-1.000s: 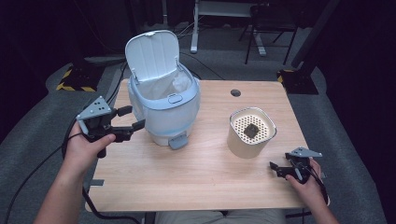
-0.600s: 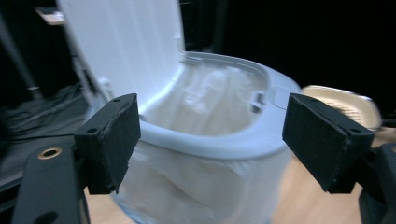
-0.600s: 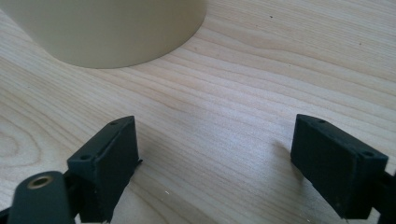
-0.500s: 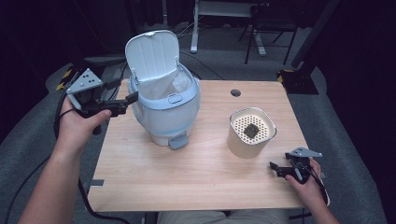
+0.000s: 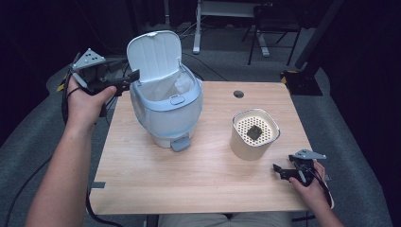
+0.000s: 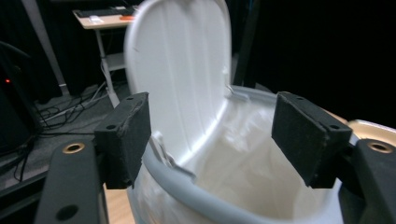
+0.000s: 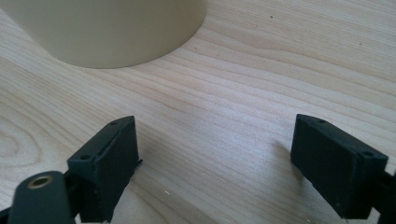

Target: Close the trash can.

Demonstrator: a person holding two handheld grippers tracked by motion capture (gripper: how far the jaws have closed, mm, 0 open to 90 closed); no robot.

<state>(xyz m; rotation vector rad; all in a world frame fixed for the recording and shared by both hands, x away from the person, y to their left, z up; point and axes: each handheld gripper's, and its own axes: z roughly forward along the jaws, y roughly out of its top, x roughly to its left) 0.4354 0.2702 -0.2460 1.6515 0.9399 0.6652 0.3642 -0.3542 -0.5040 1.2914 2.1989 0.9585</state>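
A pale blue pedal bin (image 5: 165,111) stands at the back left of the wooden table (image 5: 189,189). Its white lid (image 5: 153,56) is up and a white liner (image 6: 243,168) shows inside. My left gripper (image 5: 133,77) is held in the air at the lid's left edge, pointing at the bin. Its jaws have just been closing a little but stand wide apart, open, with the bin's rim (image 6: 187,186) and the lid (image 6: 187,70) seen beyond them and nothing pressed between the pads. My right gripper (image 5: 280,171) rests open on the table, front right, with bare wood between its jaws.
A beige round-cornered container (image 5: 250,149) with a perforated top and a small dark piece (image 5: 254,132) on it stands just beyond the right gripper (image 7: 229,163), its wall (image 7: 116,28) close ahead. The bin's pedal (image 5: 180,144) faces me. A cable hole (image 5: 239,94) is at the back.
My left hand has lifted from beside the bin's body up to the level of the lid, away from me. The right hand has stayed still.
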